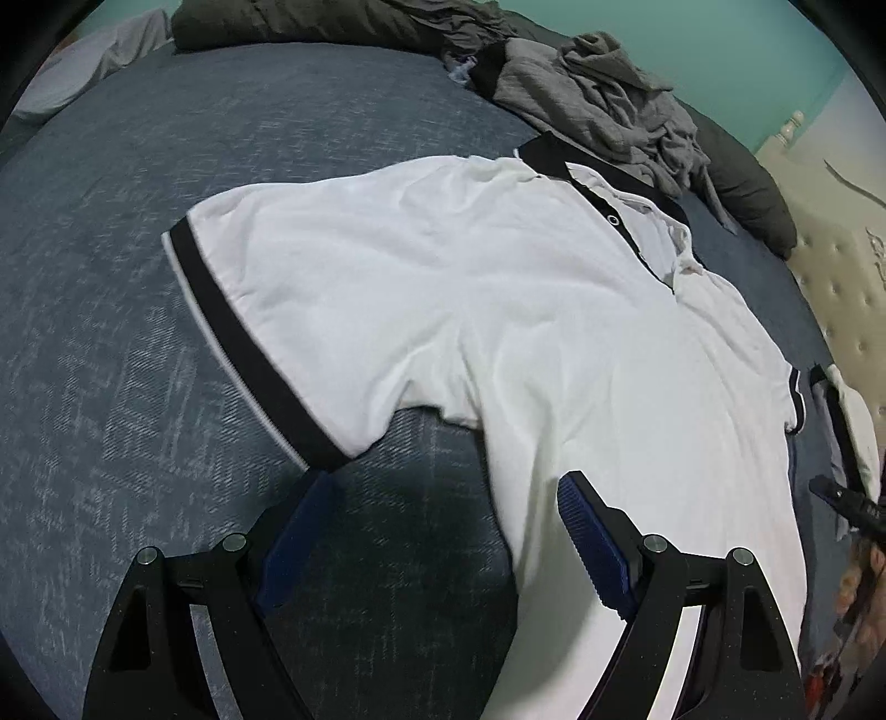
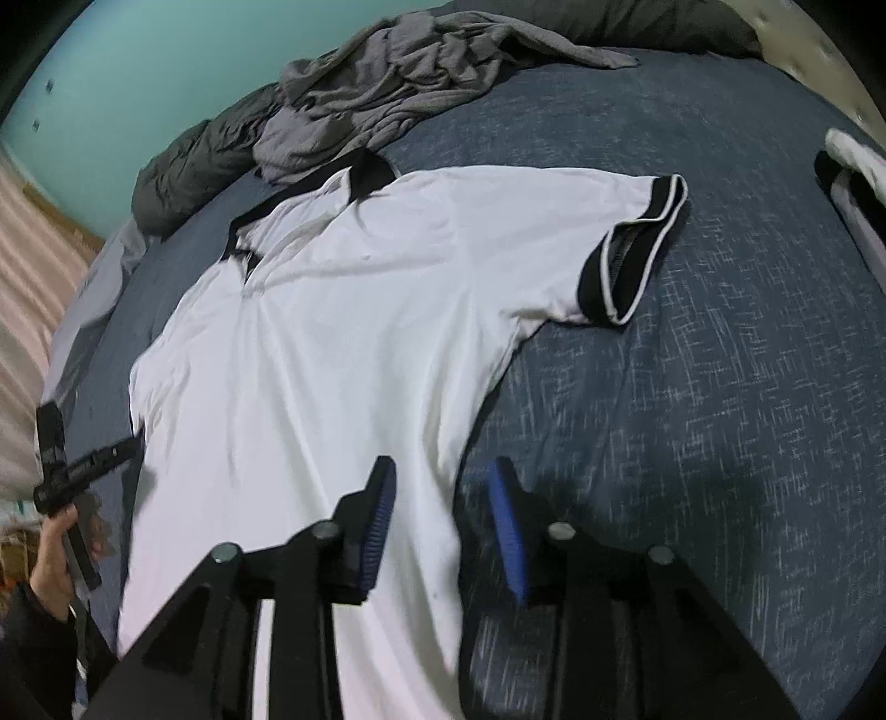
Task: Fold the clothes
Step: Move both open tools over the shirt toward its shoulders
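Observation:
A white polo shirt [image 1: 498, 310] with a black collar and black sleeve cuffs lies spread flat, front up, on the blue-grey bed cover [image 1: 111, 387]. My left gripper [image 1: 448, 487] hovers wide open over the shirt's left side seam below the sleeve, one finger above the cover and one above the cloth. My right gripper [image 2: 443, 471] is open too, straddling the opposite side edge of the shirt [image 2: 332, 332] without pinching it. A person's hand [image 2: 55, 548] holding the left gripper shows at the left edge of the right wrist view.
A heap of grey clothes [image 1: 598, 94] lies beyond the collar, with a dark olive blanket [image 1: 310, 22] behind it. Another white and black garment [image 2: 853, 166] sits at the bed's right side. A tufted headboard [image 1: 830, 266] and a teal wall border the bed.

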`<action>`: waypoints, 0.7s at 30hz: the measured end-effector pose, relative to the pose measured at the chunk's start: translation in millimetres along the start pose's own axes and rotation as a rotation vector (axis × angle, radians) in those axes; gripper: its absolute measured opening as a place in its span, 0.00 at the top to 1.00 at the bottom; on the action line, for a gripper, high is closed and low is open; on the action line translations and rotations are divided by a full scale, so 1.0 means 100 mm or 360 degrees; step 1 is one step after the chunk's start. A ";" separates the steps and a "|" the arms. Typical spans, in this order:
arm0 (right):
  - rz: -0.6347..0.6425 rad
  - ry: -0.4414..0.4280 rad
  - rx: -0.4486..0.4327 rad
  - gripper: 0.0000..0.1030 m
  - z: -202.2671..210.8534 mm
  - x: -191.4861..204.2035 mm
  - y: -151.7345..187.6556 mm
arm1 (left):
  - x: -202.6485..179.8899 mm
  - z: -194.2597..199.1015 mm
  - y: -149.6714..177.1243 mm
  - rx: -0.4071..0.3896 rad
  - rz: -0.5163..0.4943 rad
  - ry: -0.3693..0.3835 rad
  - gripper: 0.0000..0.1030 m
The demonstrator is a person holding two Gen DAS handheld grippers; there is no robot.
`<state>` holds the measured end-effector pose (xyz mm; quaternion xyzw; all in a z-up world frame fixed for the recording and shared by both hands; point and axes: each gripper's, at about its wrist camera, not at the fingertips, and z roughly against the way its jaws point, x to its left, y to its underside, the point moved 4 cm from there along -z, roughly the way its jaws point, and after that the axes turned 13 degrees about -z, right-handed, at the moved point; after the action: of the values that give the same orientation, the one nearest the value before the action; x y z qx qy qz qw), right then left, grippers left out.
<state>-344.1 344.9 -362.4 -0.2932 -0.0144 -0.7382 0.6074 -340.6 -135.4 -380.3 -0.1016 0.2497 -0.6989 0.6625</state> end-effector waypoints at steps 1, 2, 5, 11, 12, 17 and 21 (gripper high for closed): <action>-0.0026 -0.0005 -0.0003 0.65 -0.02 -0.03 -0.03 | 0.00 -0.02 -0.01 0.0002 -0.0002 0.0005 0.21; -0.0048 -0.0004 -0.0006 0.65 -0.03 -0.06 -0.06 | 0.00 -0.03 -0.02 0.0006 -0.0006 0.0003 0.24; -0.0093 -0.0023 -0.0001 0.65 -0.11 -0.11 -0.15 | 0.01 -0.08 -0.05 0.0013 -0.0002 -0.0003 0.46; -0.0143 -0.0065 0.0036 0.65 -0.34 -0.11 -0.27 | -0.08 -0.12 -0.11 0.0005 -0.0043 0.0042 0.79; -0.0156 -0.0077 0.0045 0.65 -0.39 -0.10 -0.28 | -0.10 -0.12 -0.11 0.0005 -0.0057 0.0045 0.86; -0.0162 -0.0093 0.0075 0.84 -0.55 -0.08 -0.26 | -0.14 -0.10 -0.16 -0.0008 -0.0113 0.0016 0.95; -0.0124 -0.0093 0.0013 0.96 -0.50 -0.05 -0.28 | -0.06 -0.03 -0.22 -0.0032 -0.0120 -0.0037 0.99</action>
<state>-390.2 337.9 -396.6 -0.3114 -0.0467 -0.7524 0.5786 -360.4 -128.7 -371.0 -0.1258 0.2449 -0.7196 0.6375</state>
